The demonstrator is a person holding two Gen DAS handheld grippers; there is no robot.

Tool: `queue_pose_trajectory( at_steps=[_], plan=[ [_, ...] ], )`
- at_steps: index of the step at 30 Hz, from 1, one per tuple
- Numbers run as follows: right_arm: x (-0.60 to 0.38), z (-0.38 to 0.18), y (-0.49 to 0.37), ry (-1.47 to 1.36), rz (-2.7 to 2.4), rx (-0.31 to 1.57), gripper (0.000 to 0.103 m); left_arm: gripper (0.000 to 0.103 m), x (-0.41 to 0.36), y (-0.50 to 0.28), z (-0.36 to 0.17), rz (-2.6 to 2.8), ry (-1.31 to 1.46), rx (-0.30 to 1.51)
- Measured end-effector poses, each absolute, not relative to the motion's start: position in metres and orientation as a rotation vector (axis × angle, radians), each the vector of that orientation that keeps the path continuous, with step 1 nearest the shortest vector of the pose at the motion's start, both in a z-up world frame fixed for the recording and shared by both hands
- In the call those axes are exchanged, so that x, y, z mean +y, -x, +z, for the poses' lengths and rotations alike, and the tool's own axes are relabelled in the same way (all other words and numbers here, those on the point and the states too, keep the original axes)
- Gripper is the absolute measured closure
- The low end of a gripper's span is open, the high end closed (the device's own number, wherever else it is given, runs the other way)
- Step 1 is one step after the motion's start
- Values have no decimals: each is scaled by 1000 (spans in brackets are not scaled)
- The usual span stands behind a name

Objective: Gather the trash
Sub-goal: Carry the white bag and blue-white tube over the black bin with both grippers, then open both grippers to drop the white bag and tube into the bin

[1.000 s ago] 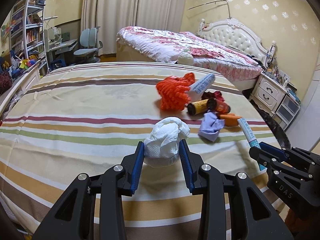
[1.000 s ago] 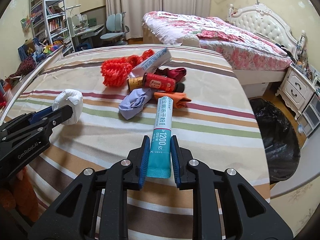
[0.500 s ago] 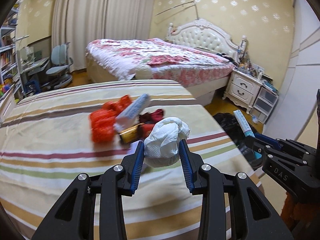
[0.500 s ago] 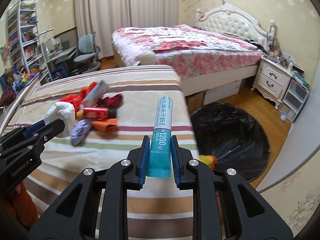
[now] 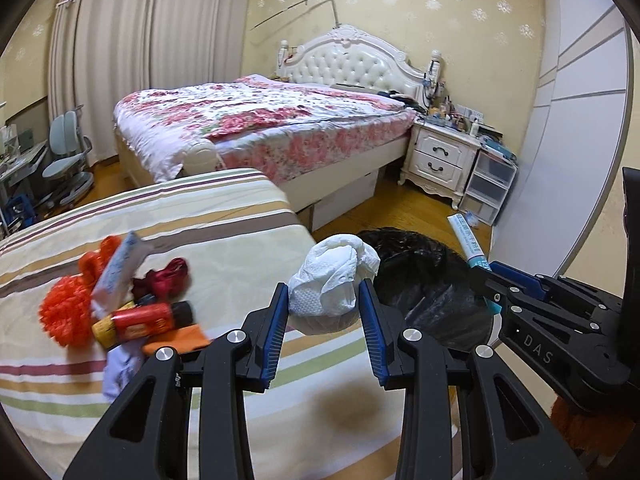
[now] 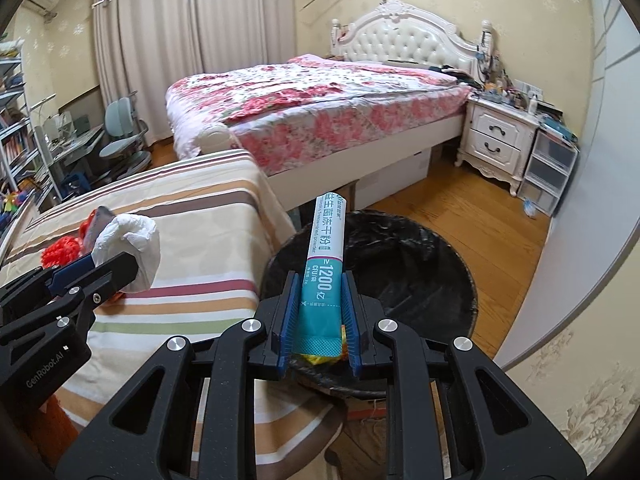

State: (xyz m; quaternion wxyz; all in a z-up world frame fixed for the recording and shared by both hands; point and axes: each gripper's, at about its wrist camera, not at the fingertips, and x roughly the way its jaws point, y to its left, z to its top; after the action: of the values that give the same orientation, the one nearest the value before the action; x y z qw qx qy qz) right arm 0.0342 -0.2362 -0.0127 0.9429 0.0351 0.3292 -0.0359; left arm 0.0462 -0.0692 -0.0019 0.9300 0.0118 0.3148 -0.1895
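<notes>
Bedroom floor and striped bed below us, we're clamping the right gripper [image 6: 318, 316] on the teal sachet [image 6: 325, 268] over the black bin [image 6: 440, 280], while the left gripper [image 5: 324, 316] is pinching the white tissue wad [image 5: 332, 280] nearer the bed edge. We're risking the wad landing short, outside the rim; more trash [image 5: 132, 312] is waiting behind.

Warm indoor light, fisheye-warped edges, sharp

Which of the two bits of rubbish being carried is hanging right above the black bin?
The teal and white sachet in the right gripper: it hangs over the black-lined bin. The crumpled white tissue in the left gripper is over the striped bed's edge.
</notes>
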Motion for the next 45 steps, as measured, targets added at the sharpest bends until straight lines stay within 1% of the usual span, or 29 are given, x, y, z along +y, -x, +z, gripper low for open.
queue_pose_trajectory(
  at_steps=[7,17,30,33,35,37,38,40,43,45],
  plan=[
    [-259,-24,-48,-88,-97,687,82,67,-102,-69,-13,-405,-55,670],
    [-277,-30,-57,-107,-123,695,82,67,-127,-91,-23,-411,-81,700],
    [-293,-36,-66,-132,-138,712,81,67,-152,-99,-33,-414,-125,717],
    [-294,-36,-66,-133,-141,709,80,64,-153,-100,-36,-408,-128,727],
    [-297,-37,-67,-137,-148,709,74,58,-153,-101,-38,-404,-133,730],
    [-299,-38,-67,-143,-154,708,73,43,-152,-101,-37,-398,-128,725],
    [-301,-39,-67,-146,-157,708,73,42,-151,-101,-37,-397,-124,721],
    [-302,-39,-65,-152,-163,706,72,35,-150,-100,-36,-394,-124,715],
    [-303,-38,-63,-158,-170,701,67,33,-148,-97,-34,-391,-125,710],
    [-302,-37,-62,-159,-170,701,67,33,-148,-96,-32,-385,-130,707]
  ],
)
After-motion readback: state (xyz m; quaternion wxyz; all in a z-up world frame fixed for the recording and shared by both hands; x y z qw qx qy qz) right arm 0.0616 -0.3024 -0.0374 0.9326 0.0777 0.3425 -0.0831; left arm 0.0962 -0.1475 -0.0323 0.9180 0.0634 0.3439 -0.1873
